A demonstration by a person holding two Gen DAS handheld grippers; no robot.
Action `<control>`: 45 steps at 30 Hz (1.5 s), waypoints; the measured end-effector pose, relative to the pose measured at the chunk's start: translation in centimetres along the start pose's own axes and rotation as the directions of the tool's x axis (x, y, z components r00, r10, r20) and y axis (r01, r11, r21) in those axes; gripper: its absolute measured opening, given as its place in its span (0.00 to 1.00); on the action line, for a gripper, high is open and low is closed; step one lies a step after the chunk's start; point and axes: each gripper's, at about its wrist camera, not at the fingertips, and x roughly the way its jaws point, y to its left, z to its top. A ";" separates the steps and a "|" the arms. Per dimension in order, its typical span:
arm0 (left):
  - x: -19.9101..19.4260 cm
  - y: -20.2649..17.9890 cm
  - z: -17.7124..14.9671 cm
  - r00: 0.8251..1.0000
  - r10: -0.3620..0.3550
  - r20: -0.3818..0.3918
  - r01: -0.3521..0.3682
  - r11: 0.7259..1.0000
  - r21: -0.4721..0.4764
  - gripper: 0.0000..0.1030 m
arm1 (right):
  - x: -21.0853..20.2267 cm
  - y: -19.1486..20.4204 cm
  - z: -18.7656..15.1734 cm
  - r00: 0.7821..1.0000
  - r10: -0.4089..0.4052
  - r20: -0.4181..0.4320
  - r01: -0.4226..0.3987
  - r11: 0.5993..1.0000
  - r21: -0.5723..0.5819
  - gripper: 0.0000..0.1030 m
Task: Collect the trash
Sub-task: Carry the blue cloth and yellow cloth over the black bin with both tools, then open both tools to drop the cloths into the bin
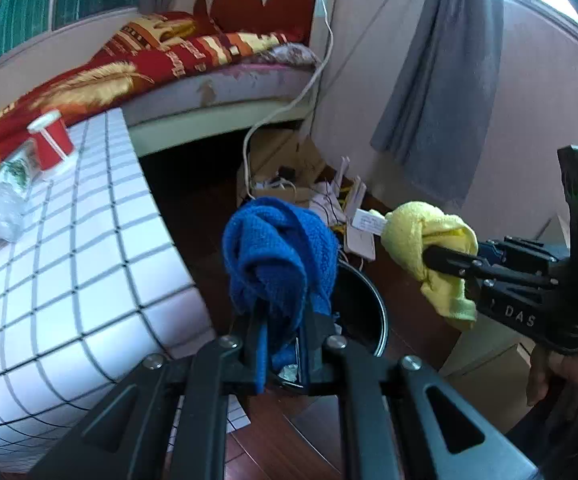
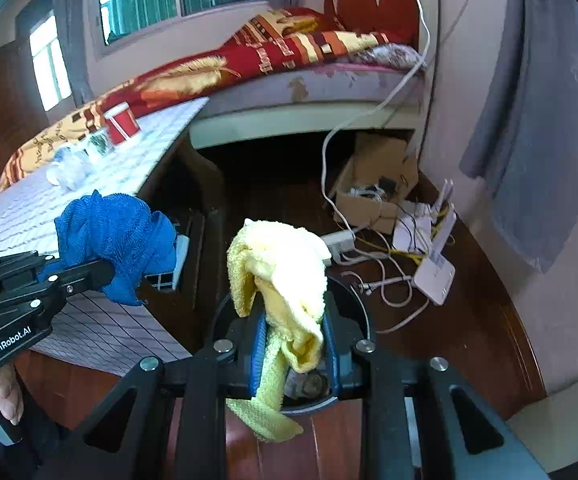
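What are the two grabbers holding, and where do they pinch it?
The left gripper pinches a bunched blue knitted cloth near its lower end. The right gripper pinches a crumpled yellow terry cloth around its middle.

Daylight comes in from the window [image 2: 145, 0]. Under the bed [image 2: 273, 156] it is dark. Edges bend and blur.

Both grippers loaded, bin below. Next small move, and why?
Probably open the right gripper: its yellow cloth hangs over the black bin. The left gripper holds the blue cloth nearer the bin's edge, so shift it after.
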 end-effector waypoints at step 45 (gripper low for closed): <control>14.3 -0.6 -4.9 0.957 0.016 -0.289 -0.027 0.999 -0.034 0.70 | 14.9 -2.2 -6.3 0.955 -0.033 -0.294 0.008 0.996 -0.084 0.89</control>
